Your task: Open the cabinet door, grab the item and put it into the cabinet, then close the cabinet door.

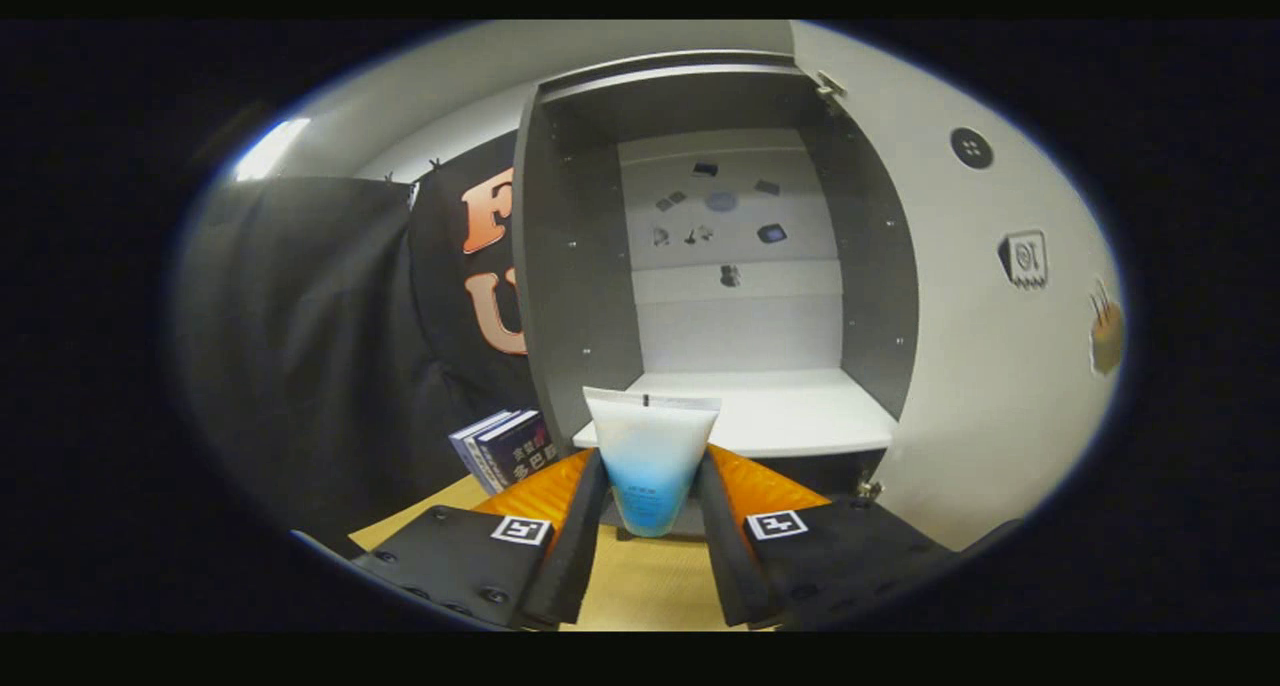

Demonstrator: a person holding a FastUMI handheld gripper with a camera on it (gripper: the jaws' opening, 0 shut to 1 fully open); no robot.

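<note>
A white and blue tube (650, 461) stands upright between my fingers, crimped flat end up. My gripper (652, 496) is shut on it, both fingers pressing its lower blue part. Straight ahead the grey cabinet (575, 286) stands open, and its white shelf (790, 416) lies bare just beyond the tube. The cabinet door (990, 346) is swung wide open to the right, its pale inner face carrying a few stickers. Small stickers dot the cabinet's back wall (735, 216).
Two dark books (505, 448) lean against the cabinet's left side on the wooden tabletop (640, 586). Black cloth (310, 346) hangs to the left. A hinge (868, 488) shows at the door's lower corner.
</note>
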